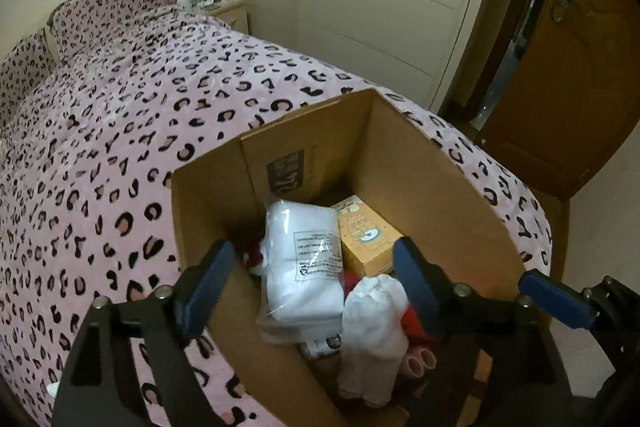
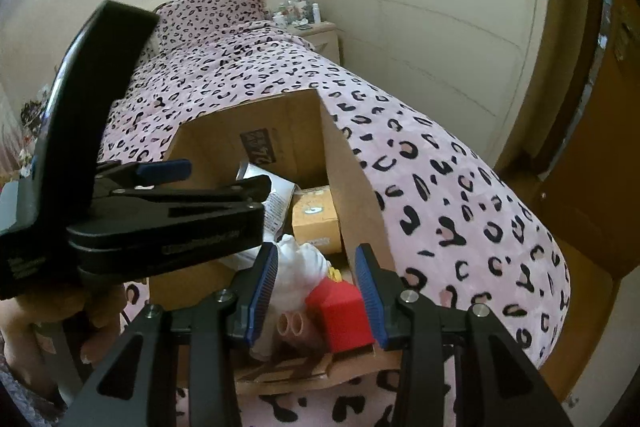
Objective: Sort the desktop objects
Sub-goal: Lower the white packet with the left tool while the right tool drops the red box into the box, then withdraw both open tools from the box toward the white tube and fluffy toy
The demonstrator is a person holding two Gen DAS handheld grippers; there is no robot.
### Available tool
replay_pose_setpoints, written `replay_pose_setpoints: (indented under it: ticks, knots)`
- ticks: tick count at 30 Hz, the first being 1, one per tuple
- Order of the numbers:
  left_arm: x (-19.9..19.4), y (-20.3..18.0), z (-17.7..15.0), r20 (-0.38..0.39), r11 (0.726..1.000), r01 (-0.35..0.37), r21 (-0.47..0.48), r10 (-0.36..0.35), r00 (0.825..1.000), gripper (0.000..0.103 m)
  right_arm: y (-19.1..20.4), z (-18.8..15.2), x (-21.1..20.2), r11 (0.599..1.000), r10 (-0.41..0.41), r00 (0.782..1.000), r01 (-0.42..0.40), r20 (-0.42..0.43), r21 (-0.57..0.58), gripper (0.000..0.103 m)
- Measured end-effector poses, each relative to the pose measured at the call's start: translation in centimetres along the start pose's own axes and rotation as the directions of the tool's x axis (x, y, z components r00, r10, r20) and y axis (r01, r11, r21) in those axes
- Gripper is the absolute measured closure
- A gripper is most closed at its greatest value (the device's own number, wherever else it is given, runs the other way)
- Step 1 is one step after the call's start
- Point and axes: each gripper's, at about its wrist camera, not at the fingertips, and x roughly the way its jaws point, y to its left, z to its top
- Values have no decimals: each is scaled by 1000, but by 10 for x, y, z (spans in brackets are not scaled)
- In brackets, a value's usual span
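The left gripper's blue fingers were spread wide over the cardboard box, nothing caught between them, with the white plastic-wrapped pack lying loose beneath on the box floor. The right gripper's fingers were held part open at the box's near edge; a red block was seen between the pads, though whether it was actually pinched could not be told from the right wrist view. The box was set on the leopard-print bedspread at the foot of the bed. Inside it, the white pack was laid along the left wall, a tan carton was tucked into the far right corner, and a white cloth bundle with a small pink piece was crowded at the near side. The risk, as judged: the soft bedding could let the box tip or slide if a wall were pressed, and the crowded near corner could snag a descending finger. The two grippers, held close together, could also be knocked against each other.
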Motion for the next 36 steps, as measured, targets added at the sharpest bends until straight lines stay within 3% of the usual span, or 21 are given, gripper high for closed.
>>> replay_pose_setpoints:
  ticks: [10,18,36]
  knots:
    - [-53,15,-6,50,998,-7,-64,10,999,13,-5,3,-41,999,11,998,-14,60,42,62]
    - [-109,39,-54,83,983,-123,-134,135,987,13,22,1,-64,999,40,996,-40,85,-4,62]
    - [-175,76,-133,48,937,-231,-261,251,967,13,93,-19,-86,984,150,987,-144,56,-106,62]
